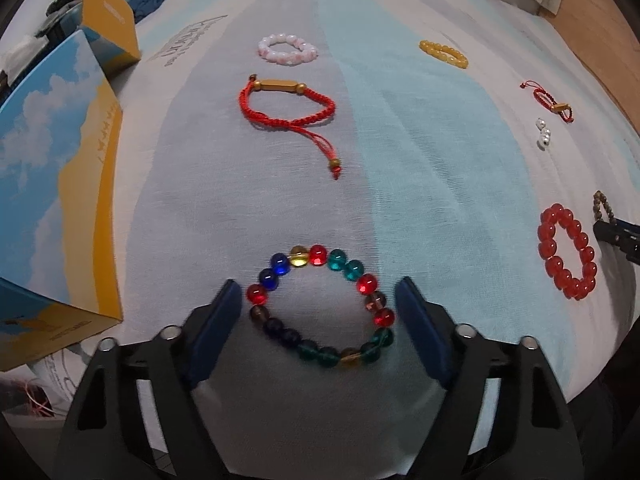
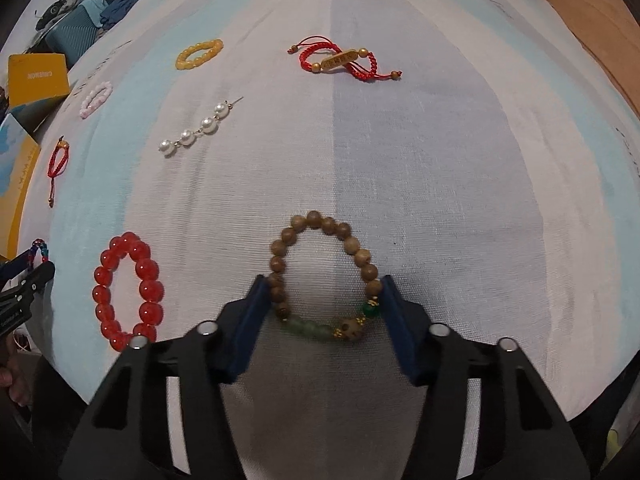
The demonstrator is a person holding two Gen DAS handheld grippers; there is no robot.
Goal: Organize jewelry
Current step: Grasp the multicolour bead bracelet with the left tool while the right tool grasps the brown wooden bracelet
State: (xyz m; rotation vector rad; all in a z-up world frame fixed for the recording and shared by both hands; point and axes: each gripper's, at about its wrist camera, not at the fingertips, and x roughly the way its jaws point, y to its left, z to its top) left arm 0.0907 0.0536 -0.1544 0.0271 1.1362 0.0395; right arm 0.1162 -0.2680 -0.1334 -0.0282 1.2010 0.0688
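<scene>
My left gripper [image 1: 318, 296] is open, its jaws on either side of a multicoloured glass-bead bracelet [image 1: 374, 302] lying flat on the cloth. My right gripper [image 2: 322, 292] is open around a brown wooden-bead bracelet [image 2: 280, 254] with green beads, its pads close to or touching the bracelet's sides. A red bead bracelet [image 1: 546, 246] [image 2: 148, 276] lies between the two grippers. Further off lie a red cord bracelet with a gold bar [image 1: 280, 85], a pink bead ring [image 1: 280, 56], a yellow bead ring [image 2: 192, 58], a pearl strand [image 2: 188, 136] and a second red cord bracelet [image 2: 340, 60].
A striped white, grey and light-blue cloth [image 1: 420, 152] covers the surface. A blue-and-yellow box [image 1: 52, 208] stands at the left, with a second yellow box [image 1: 108, 20] behind it. Clutter [image 2: 76, 28] lies at the far left. A wooden floor [image 2: 592, 12] shows at the far right.
</scene>
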